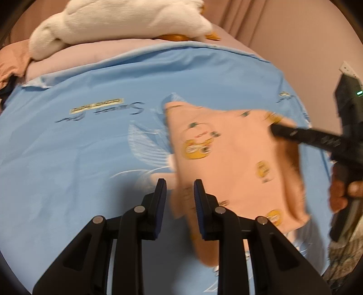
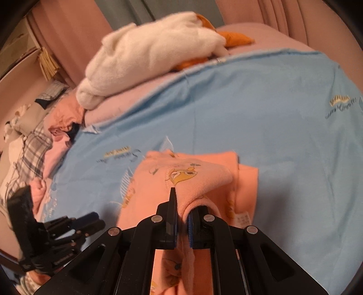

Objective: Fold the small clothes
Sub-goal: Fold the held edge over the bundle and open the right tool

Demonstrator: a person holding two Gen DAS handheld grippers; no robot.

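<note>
While the right gripper (image 2: 181, 204) is clamped on the pink garment's (image 1: 226, 158) edge over the blue sheet (image 1: 90, 147), a fold is mid-way; left gripper (image 1: 180, 188), jaws apart and empty, probably needs to pin the opposite edge.

My pink shirt (image 1: 229, 158) looks smeary, so I can't make out its yellow pictures. My right gripper (image 1: 275, 131) covers one corner of it. The white plush toy (image 1: 118, 20) is cut off at the top edge. The clothes pile (image 2: 34, 140) is too fuzzy to tell apart.
</note>
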